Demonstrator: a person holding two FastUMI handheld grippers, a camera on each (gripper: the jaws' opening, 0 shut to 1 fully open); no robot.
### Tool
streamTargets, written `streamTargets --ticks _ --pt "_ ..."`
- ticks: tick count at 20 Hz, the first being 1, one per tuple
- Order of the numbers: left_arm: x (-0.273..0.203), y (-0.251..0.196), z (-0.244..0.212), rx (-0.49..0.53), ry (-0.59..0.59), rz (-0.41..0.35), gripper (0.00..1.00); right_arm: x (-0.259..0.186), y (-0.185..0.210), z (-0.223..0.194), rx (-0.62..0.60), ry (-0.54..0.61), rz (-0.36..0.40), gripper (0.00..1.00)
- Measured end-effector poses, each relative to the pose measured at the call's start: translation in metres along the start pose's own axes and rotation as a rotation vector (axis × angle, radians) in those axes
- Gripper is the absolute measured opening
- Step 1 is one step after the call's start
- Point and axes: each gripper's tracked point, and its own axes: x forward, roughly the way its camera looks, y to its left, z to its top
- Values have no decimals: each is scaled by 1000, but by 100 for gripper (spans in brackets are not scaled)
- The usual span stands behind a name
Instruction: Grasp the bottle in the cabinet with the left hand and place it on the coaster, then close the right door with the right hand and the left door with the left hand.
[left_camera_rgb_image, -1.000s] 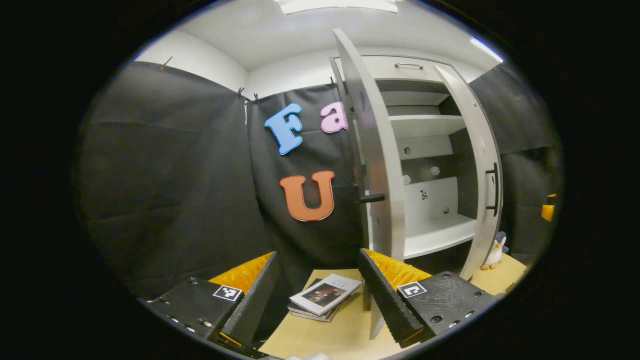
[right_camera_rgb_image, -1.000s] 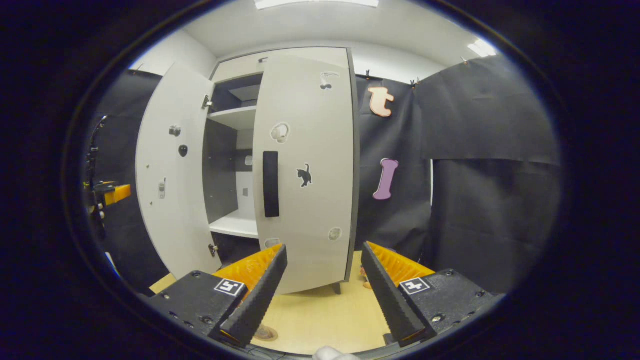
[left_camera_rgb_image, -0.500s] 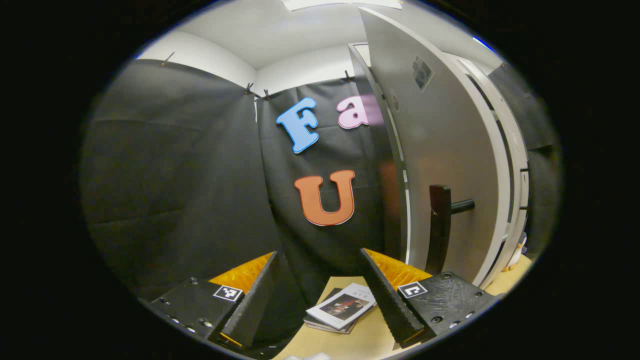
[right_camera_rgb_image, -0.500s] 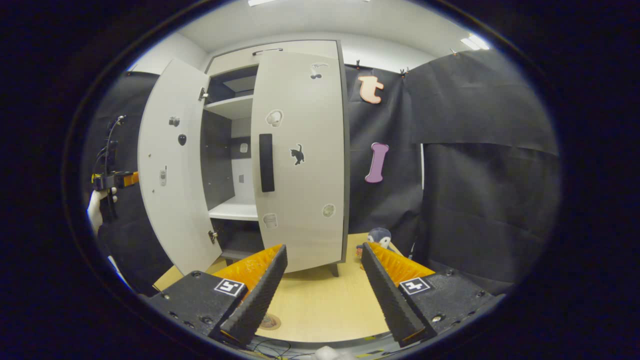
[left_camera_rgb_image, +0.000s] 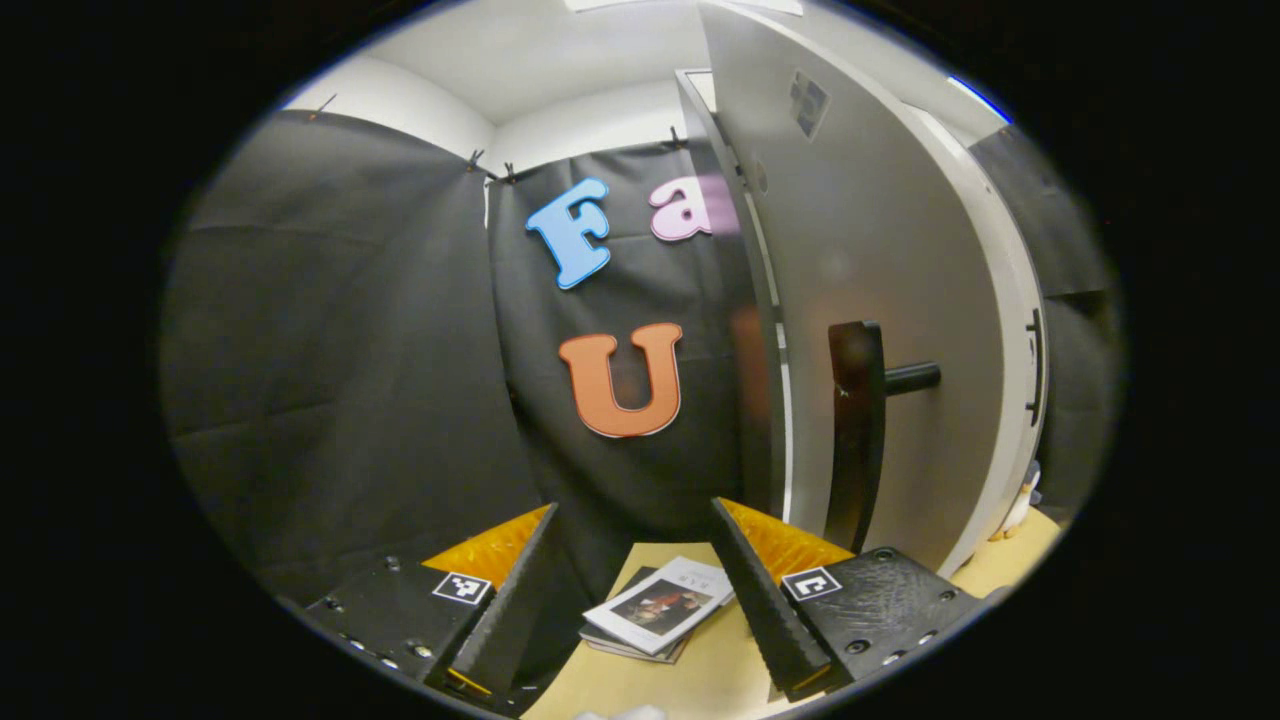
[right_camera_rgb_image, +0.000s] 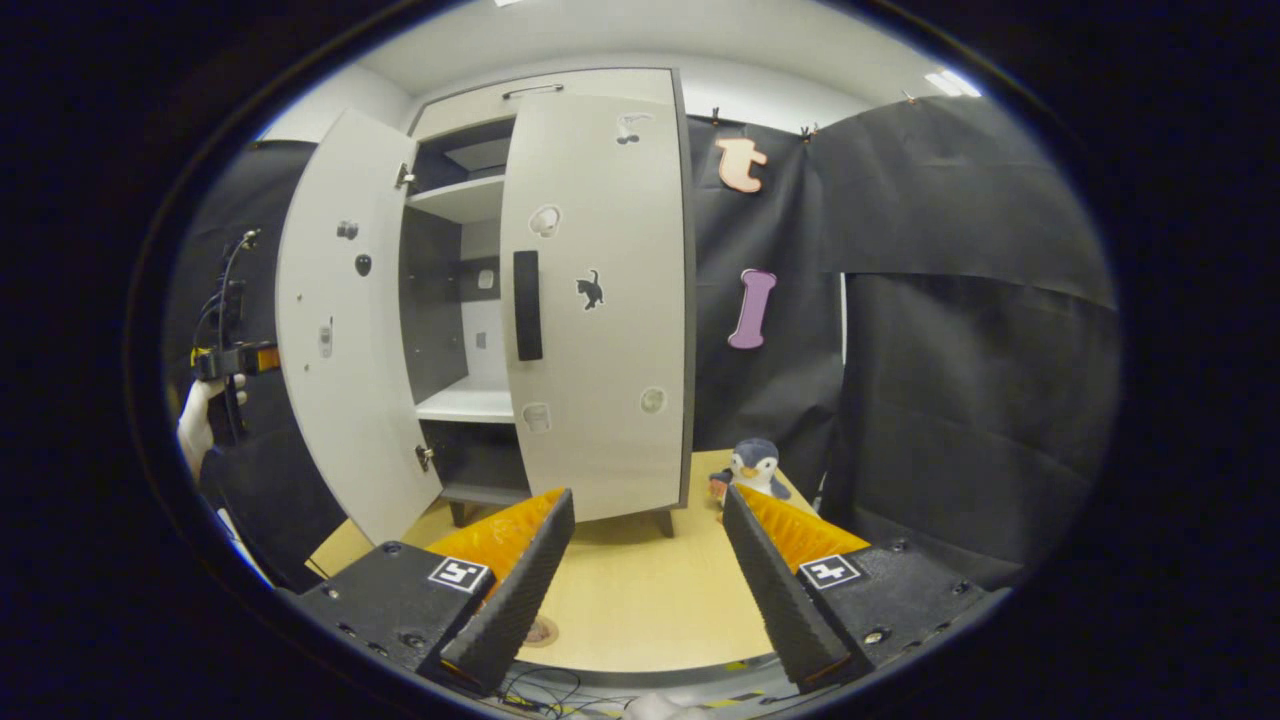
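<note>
The right door (right_camera_rgb_image: 598, 300) now lies flush with the cabinet (right_camera_rgb_image: 560, 90) front, where a second ago it stood slightly ajar in the right gripper view; the right hand-held gripper (right_camera_rgb_image: 640, 590) has drawn back from it, its fingers spread wide with nothing between them, so I judge that door's closing done; the left door (right_camera_rgb_image: 345, 330) stays swung out, with the shelf (right_camera_rgb_image: 470, 400) visible in the gap and no bottle on it that I can make out; a round mat-like thing (right_camera_rgb_image: 540, 630) peeps out by the right gripper's finger and may be the coaster, though I cannot tell, and the bottle's whereabouts are not to be made out here; in the left gripper view the camera has swung from looking into the open cabinet to facing the outer face of the left door (left_camera_rgb_image: 880, 300), with its handle (left_camera_rgb_image: 850, 430) near and just right of the left hand-held gripper (left_camera_rgb_image: 630, 600); that gripper is wide open too and holds nothing, not touching door or handle; from the other side it is seen beyond the door's edge, held by a gloved hand (right_camera_rgb_image: 200, 425); what remains, I judge, is to push the left door shut; books (left_camera_rgb_image: 655, 610) lie on the worktop (left_camera_rgb_image: 700, 680) below, and a toy penguin (right_camera_rgb_image: 752, 465) stands beside the cabinet, both well clear of the door's swing.
</note>
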Motion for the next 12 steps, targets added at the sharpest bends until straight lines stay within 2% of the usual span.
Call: streamTargets --ticks 2,3,4,5,8,9,12 --pt "-1 0 0 -9 -1 9 90 0 -2 -1 6 2 9 100" --pt "-1 0 1 -13 -5 16 90 0 -2 0 12 0 18 96" --pt "-1 -4 1 -20 -4 18 90 0 -2 1 15 -4 30 96" --pt "-3 -8 1 -25 -9 21 94 1 -4 2 17 -7 41 98" --pt "-9 -14 2 -2 -3 62 71 1 -15 5 13 -4 70 98" --pt "-11 -16 2 9 3 76 73 2 -20 7 13 -10 75 96" --pt "-19 -23 2 10 20 118 79 4 -37 11 14 -10 87 98"
